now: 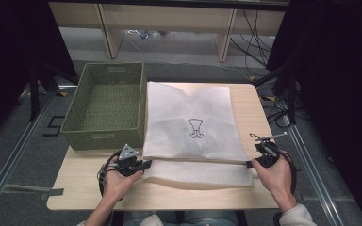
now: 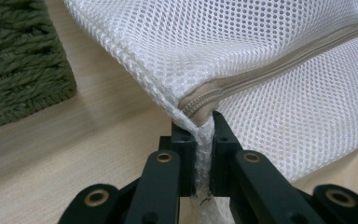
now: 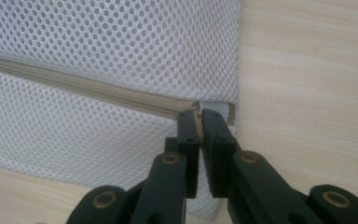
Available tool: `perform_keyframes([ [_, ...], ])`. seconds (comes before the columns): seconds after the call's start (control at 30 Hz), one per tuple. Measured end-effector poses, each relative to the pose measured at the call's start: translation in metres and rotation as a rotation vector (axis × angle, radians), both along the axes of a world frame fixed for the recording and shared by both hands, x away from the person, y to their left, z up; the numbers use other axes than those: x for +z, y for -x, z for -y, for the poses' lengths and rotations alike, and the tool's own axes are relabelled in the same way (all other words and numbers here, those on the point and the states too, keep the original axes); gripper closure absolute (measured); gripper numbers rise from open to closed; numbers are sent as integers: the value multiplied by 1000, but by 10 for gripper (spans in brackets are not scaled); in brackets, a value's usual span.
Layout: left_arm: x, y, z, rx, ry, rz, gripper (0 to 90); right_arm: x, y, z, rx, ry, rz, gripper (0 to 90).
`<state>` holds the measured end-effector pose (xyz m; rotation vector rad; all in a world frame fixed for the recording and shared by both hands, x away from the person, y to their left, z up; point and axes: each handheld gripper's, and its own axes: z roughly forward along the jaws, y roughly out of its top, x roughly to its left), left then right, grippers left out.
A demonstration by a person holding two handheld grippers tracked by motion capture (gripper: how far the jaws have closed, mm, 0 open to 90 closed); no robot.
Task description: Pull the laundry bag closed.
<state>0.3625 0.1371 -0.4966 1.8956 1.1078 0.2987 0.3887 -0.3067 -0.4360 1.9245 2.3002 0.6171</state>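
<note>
A white mesh laundry bag (image 1: 193, 127) with a small black drawing lies flat on the wooden table, its beige zipper (image 1: 198, 161) running across near the front. My left gripper (image 1: 147, 164) is shut on the bag's left end, mesh pinched between its pads (image 2: 200, 154) just below the zipper end (image 2: 200, 105). My right gripper (image 1: 250, 164) is shut on the zipper's right end, the beige tape caught between its jaws (image 3: 198, 122). The mesh bag (image 3: 112, 60) spreads away to the left in the right gripper view.
A green woven basket (image 1: 104, 134) stands empty at the table's back left, touching the bag's left edge; its corner (image 2: 18, 60) is near my left gripper. Bare wood (image 1: 169, 195) runs along the front edge. Cables and desk legs lie on the floor beyond.
</note>
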Motion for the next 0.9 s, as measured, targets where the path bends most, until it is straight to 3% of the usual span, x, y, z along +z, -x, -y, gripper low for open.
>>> perform_keyframes([
  [0.1, 1, 0, 0, -1, 1, 20, 804, 1, 1, -5, 20, 37, 33, 864],
  [0.13, 2, 0, -1, -10, -20, 23, 793, 2, 2, -6, 31, 51, 42, 860],
  [0.17, 3, 0, -1, -12, -19, 28, 783, 1, 1, -8, 45, 79, 68, 846],
  [0.23, 4, 1, -1, -3, -6, 34, 759, 2, 3, -10, 67, 88, 82, 825],
  [0.37, 8, 2, -4, 13, 9, 54, 672, 4, 6, -19, 141, 93, 95, 783],
  [0.47, 14, 4, -7, 16, 13, 72, 599, 4, 5, -25, 204, 44, 136, 743],
  [0.53, 17, 6, -9, 21, 23, 89, 557, 6, 6, -25, 216, 44, 159, 727],
  [0.6, 21, 8, -12, 24, 27, 100, 514, 5, 4, -20, 212, -9, 178, 707],
  [0.67, 24, 11, -13, 24, 40, 105, 492, 6, 4, -15, 198, -4, 194, 703],
  [0.73, 28, 15, -15, 29, 47, 127, 455, 6, 3, -8, 162, -38, 193, 688],
  [0.83, 31, 19, -16, 31, 46, 149, 420, 2, 2, 3, 142, -27, 209, 681],
  [0.9, 31, 21, -17, 22, 36, 158, 402, 2, 5, 4, 53, 4, 183, 680],
])
